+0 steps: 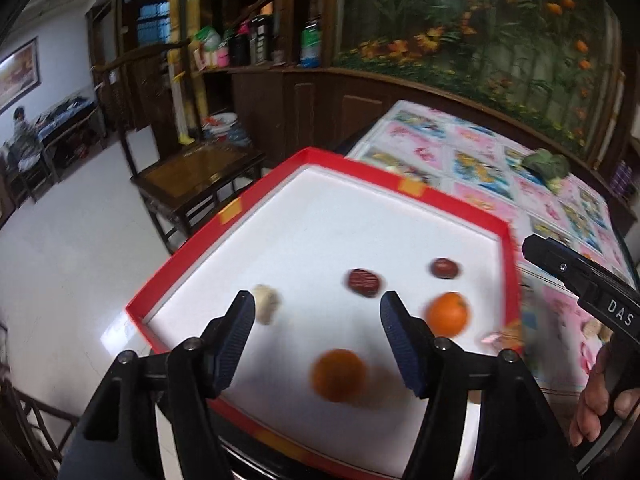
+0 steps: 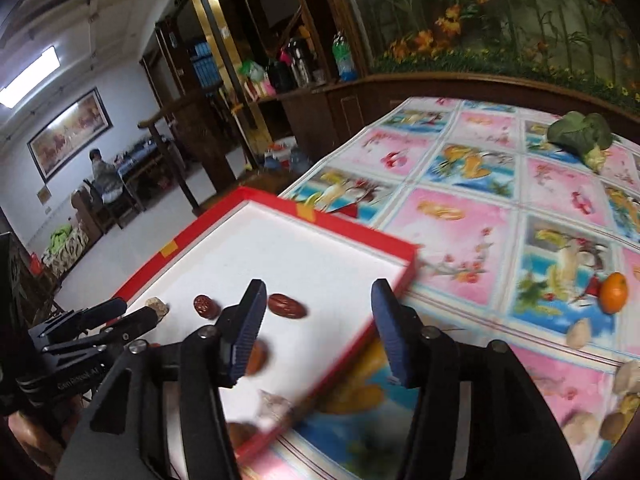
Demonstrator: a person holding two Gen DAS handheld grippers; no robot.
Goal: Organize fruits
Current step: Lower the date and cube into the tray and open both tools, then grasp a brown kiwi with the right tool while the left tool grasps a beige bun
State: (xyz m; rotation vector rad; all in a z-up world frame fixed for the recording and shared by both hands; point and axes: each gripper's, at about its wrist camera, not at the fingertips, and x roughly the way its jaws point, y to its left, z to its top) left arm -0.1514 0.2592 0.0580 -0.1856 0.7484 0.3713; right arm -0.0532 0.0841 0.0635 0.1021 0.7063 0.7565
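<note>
Behind the table runs a dark wood cabinet under a flower mural, and a bright patterned cloth point(image 2: 472, 216) covers the tabletop. At its near corner sits a red-rimmed tray point(image 1: 404, 178) with a white floor. In the tray lie two oranges: one point(image 1: 447, 314) near the right rim, another, blurred point(image 1: 339, 376), close below the left gripper point(image 1: 316, 308). Two dark dates point(image 1: 363, 282) point(image 1: 445, 268) and a pale nut point(image 1: 267, 303) lie there too.

Both tongs stand with jaws apart and nothing between the pads. The left one hangs over the tray; the right gripper point(image 2: 318, 294) hangs over the tray's right edge, where tray meets cloth.

Still out on the cloth are a third orange point(image 2: 614, 292), pale nuts point(image 2: 579, 334) beside it and more blurred pieces at the right border. A green vegetable point(image 2: 580, 132) lies far off.

By my reading this is the moment just after a drop, with both hands free. Next, the right gripper would need to swing right toward the loose orange, straddle it with jaws wide, then close gently, since a round fruit may roll away.
</note>
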